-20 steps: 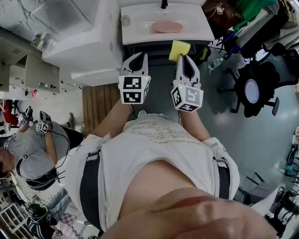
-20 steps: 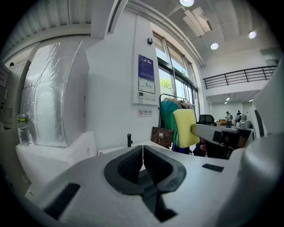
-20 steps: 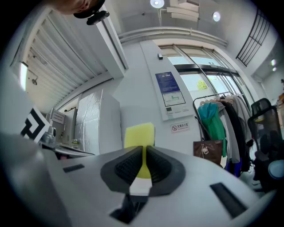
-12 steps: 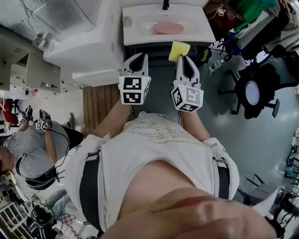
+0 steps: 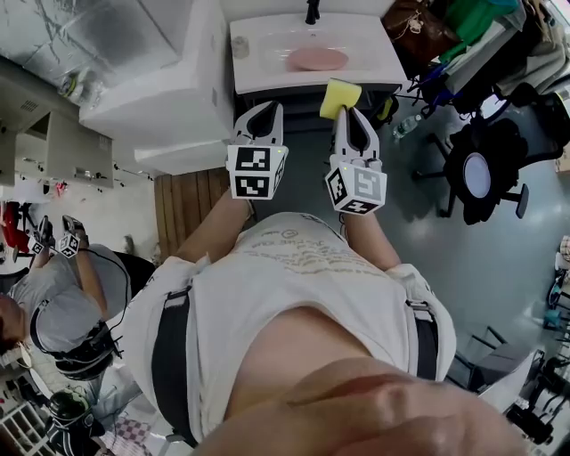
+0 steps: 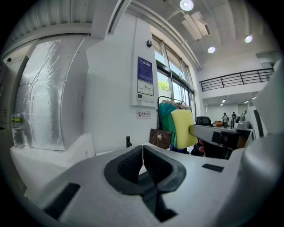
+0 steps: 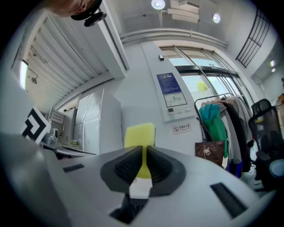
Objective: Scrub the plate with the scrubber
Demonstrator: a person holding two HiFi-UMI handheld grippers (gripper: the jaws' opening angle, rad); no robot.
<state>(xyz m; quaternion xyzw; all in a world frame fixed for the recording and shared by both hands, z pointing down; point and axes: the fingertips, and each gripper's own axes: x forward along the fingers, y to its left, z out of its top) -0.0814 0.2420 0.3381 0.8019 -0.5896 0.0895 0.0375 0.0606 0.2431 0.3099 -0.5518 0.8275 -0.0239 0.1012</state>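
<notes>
A pink plate point(image 5: 317, 59) lies in the white sink point(image 5: 365, 62) at the top of the head view. My right gripper point(image 5: 354, 111) is shut on a yellow scrubber point(image 5: 340, 96), which sticks up past its tips in front of the sink's near edge. In the right gripper view the scrubber point(image 7: 140, 135) stands squeezed between the pads. My left gripper point(image 5: 264, 109) is held beside it at the same height, shut and empty; its pads point(image 6: 129, 165) meet with nothing between them. The scrubber point(image 6: 183, 128) also shows at the right of the left gripper view.
A black tap point(image 5: 312, 11) stands at the sink's back and a small cup point(image 5: 239, 46) at its left corner. A white cabinet point(image 5: 169, 80) is left of the sink, a black chair point(image 5: 481, 174) to the right, a person point(image 5: 62, 303) at far left.
The sink and plate have shifted slightly left in the head view. Both grippers keep their places and their jaw states.
</notes>
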